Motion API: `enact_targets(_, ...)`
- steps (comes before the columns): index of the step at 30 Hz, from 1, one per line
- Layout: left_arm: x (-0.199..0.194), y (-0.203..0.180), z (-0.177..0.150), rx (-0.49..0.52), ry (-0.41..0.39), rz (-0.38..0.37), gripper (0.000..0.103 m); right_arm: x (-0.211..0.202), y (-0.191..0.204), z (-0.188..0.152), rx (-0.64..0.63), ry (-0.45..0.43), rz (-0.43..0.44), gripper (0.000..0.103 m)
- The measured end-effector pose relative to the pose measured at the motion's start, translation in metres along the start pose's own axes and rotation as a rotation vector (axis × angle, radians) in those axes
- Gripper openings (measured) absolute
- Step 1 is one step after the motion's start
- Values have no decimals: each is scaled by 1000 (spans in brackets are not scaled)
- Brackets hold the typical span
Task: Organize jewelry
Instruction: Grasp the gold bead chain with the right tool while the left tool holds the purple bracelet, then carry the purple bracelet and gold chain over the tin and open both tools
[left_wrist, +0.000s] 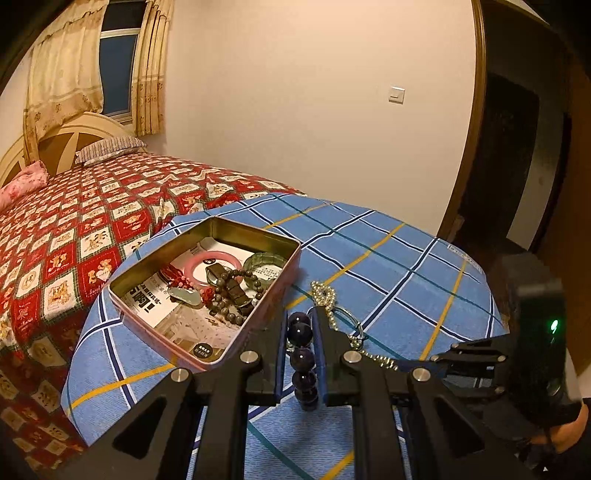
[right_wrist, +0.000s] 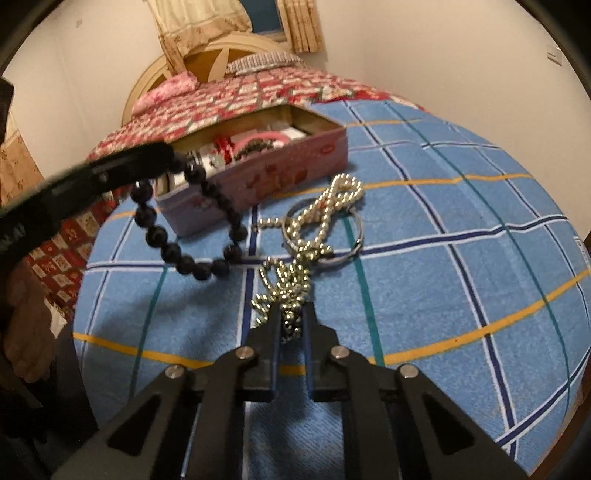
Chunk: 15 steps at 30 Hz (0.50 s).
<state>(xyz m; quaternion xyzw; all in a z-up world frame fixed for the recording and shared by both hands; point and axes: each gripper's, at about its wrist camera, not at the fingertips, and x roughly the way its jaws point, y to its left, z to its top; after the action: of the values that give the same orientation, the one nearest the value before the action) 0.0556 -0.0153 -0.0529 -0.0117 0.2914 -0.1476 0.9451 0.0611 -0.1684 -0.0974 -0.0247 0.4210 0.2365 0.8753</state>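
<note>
A rectangular pink metal tin (left_wrist: 207, 291) with a gold inside stands open on a round table draped in a blue cloth (left_wrist: 388, 266) crossed by white, navy, yellow and teal lines. The tin serves as landmark here. Inside it lie a pink bangle (left_wrist: 218, 258), a pale green bracelet (left_wrist: 264, 260), a brown bead bracelet (left_wrist: 236, 291), red beads (left_wrist: 181, 278) and a printed paper lining.

The left gripper (left_wrist: 302, 325) hovers just beside the tin's near corner, clenched on a bracelet of large dark purple round beads (left_wrist: 303, 360); in the right wrist view the loop (right_wrist: 192, 236) hangs free from the fingers in front of the tin's side wall, above the cloth.

On the cloth on the side of the tin toward the cameras lies a silvery ball-bead chain (right_wrist: 321, 218), tangled in loops and lying across a thin metal ring (right_wrist: 354, 236). The right gripper (right_wrist: 291, 314) is on the far side of this chain from the tin, its jaws pinched together on the chain's near end, with beads bunched between the pads. The rest of the chain rests on the cloth.

Beyond the tin stands a bed with a red and cream patterned quilt (left_wrist: 74, 236).
</note>
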Motion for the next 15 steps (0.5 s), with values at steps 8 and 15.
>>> enact_targets(8, -7, -4, 5, 9, -16, -9, 13, -31, -6, 10, 34, -82, 0, 13)
enact_targets(15, -15, -6, 15, 24, -45, -17, 13, -43, -3, 22, 13, -113, -9, 12)
